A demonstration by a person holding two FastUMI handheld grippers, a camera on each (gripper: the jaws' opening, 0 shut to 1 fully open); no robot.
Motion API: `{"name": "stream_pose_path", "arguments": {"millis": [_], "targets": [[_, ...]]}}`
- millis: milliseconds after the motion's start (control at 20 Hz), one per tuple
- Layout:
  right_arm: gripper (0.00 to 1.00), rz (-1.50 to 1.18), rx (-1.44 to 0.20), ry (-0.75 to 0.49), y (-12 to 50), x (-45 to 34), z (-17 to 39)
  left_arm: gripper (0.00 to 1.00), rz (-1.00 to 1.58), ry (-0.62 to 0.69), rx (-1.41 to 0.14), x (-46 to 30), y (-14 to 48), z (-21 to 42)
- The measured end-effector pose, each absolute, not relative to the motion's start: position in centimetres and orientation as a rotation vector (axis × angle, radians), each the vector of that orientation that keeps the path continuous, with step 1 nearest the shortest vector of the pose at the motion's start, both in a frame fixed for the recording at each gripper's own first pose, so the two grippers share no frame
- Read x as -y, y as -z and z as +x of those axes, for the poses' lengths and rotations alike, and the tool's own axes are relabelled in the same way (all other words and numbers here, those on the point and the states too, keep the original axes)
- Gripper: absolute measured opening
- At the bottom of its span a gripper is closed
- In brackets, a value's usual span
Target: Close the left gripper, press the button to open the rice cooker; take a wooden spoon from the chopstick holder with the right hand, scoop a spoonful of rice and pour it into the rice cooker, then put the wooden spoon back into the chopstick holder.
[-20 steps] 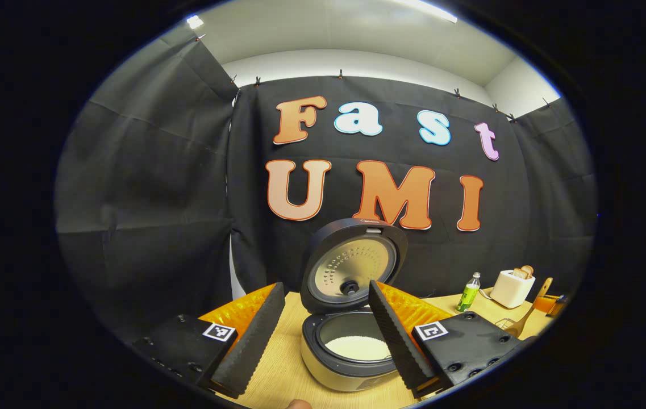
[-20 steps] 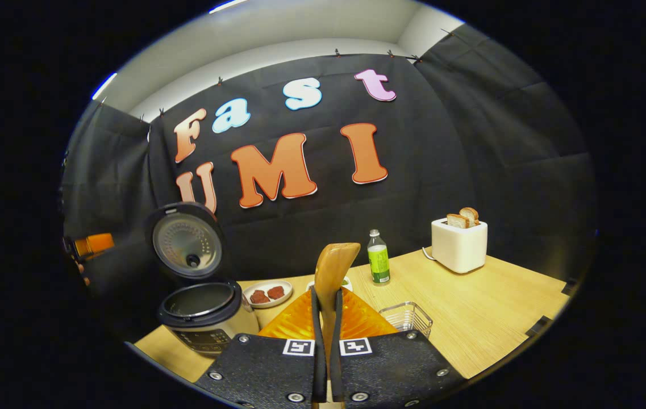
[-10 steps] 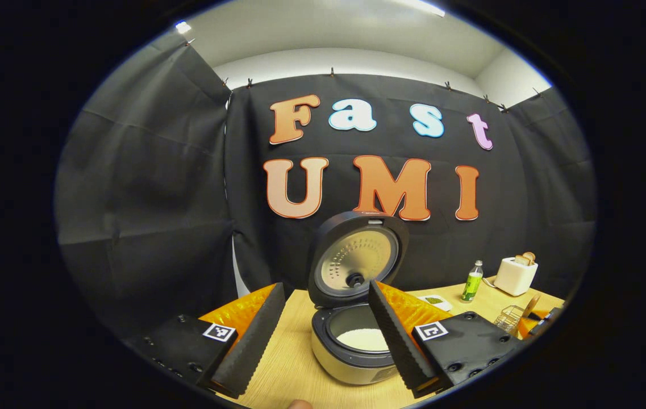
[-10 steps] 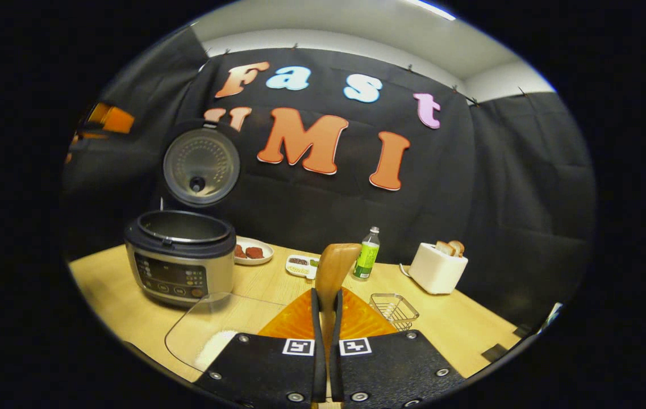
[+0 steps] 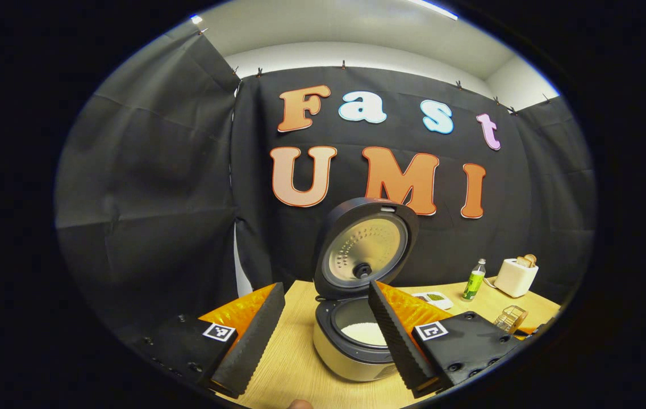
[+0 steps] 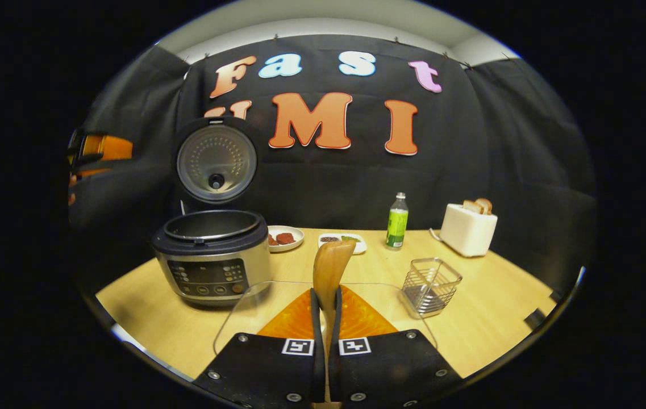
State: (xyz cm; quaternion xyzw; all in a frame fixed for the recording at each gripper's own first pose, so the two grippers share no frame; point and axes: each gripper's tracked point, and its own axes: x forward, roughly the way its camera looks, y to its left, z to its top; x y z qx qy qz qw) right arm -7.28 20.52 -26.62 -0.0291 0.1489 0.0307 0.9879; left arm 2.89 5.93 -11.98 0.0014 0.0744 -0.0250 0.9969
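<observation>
Wooden spoon [image 6: 331, 267] was gripped by the right hand-held gripper [image 6: 325, 318]; the rice cooker [image 6: 212, 255] stood open

The spoon's handle was clamped between the right fingers, its bowl raised upright above a clear glass container [image 6: 254, 309] on the bench [image 6: 487, 307]. The wire chopstick holder [image 6: 430, 285] was seen just to the right. The left hand-held gripper [image 5: 323, 329] was held released, fingers spread wide, before the rice cooker [image 5: 357, 341], whose lid [image 5: 365, 250] was tilted up and in whose pot white rice [image 5: 363, 333] was seen. A bottle [image 6: 397, 220] and a toaster [image 6: 469, 228] were set farther back
</observation>
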Motion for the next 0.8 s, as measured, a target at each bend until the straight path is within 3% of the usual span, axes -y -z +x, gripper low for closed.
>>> {"name": "stream_pose_path", "arguments": {"millis": [550,800], "targets": [[0.02,0.617,-0.449,-0.036,28.2,-18.7,-6.1,0.96,-0.005,0.072,-0.169,-4.9,12.3,2.6],[0.02,0.774,-0.462,0.013,28.2,-15.8,-5.8,0.96,0.012,0.061,-0.167,-5.0,11.9,2.6]]}}
